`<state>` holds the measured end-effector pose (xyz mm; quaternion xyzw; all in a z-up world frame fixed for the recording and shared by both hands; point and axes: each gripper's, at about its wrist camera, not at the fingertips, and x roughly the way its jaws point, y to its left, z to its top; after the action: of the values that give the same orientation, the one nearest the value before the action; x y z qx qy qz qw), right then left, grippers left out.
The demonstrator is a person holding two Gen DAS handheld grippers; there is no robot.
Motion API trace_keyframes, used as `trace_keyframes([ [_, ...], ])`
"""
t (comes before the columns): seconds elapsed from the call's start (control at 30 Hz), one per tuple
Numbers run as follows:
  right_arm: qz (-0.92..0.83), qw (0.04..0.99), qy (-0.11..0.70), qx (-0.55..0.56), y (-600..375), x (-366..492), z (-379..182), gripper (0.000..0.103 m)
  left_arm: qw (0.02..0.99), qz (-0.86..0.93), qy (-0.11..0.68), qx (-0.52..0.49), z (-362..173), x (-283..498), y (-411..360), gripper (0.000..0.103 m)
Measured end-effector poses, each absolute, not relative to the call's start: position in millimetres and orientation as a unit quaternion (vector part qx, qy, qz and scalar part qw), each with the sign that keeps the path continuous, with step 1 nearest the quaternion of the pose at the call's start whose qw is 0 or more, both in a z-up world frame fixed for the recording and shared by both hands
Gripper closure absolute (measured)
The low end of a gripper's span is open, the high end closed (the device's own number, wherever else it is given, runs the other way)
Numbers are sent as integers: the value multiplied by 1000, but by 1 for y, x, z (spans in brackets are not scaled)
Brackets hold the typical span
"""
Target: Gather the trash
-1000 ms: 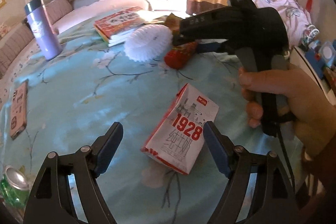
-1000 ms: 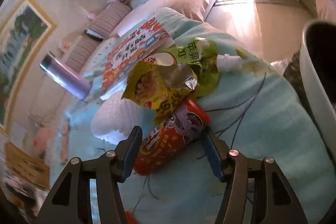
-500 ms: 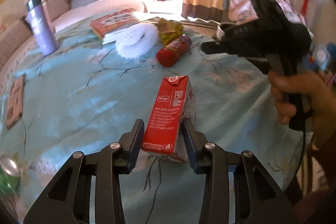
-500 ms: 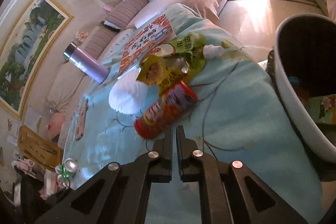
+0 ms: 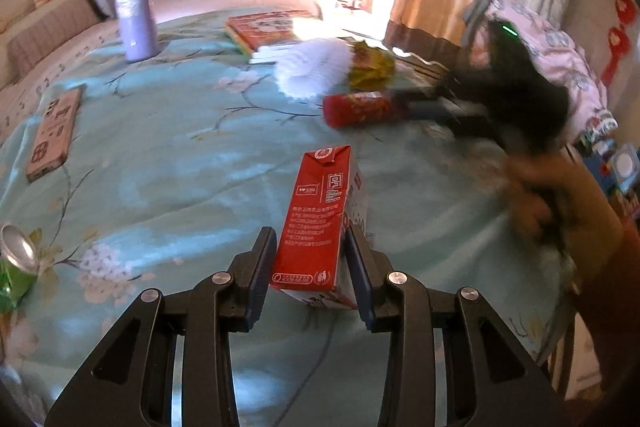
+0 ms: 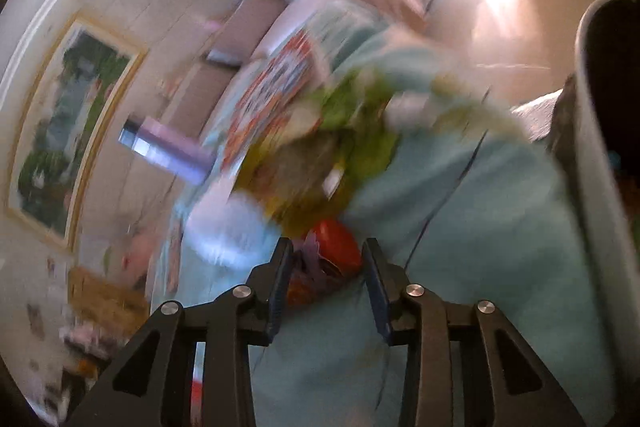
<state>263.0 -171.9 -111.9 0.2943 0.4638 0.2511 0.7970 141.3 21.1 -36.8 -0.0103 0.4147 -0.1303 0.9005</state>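
Observation:
A red milk carton [image 5: 320,211] stands tilted on the teal flowered tablecloth [image 5: 180,167]. My left gripper [image 5: 310,231] is shut on its lower half, pads against both sides. A red snack tube [image 5: 366,109] lies on its side further back. In the blurred right wrist view, that tube's near end [image 6: 334,251] sits between the fingers of my right gripper [image 6: 328,245]. Its jaws are opening and stand about as wide as the tube; no firm press shows. A hand holds the right gripper [image 5: 440,107] at the tube's right end.
A yellow snack bag [image 5: 370,63], a white pleated paper piece [image 5: 312,67] and books [image 5: 268,27] lie behind the tube. A purple flask [image 5: 134,7], a phone [image 5: 52,133] and a green can [image 5: 14,267] are left. A white-rimmed bin [image 6: 600,147] stands right of the table.
My left gripper closed on the carton and turned it onto its red side. My right gripper shut empty behind the tube, then moved forward with jaws parted around the tube's end.

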Motion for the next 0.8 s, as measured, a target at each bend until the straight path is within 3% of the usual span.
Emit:
trace_keyframes([
  [0.1,314,777,482,256,-151,220,-110,74,902,-111,417,-25,-36,142,33,68],
  [0.27,294,827,446,175,-147,196,-86,66,901,-94,421,-43,-38,140,44,68],
  [0.37,278,855,421,122,-135,209,-71,40,902,-89,420,-45,-39,140,44,68],
  [0.53,304,863,403,-26,-90,237,-66,26,899,-93,426,-48,-40,144,39,66],
  [0.67,304,843,435,-90,-69,255,-89,27,890,-93,445,-34,-52,152,28,64],
  [0.73,298,842,441,-90,-69,256,-96,44,887,-96,450,-34,-56,154,25,69],
  [0.8,297,845,441,-59,-80,251,-93,54,888,-97,447,-39,-57,155,23,72],
])
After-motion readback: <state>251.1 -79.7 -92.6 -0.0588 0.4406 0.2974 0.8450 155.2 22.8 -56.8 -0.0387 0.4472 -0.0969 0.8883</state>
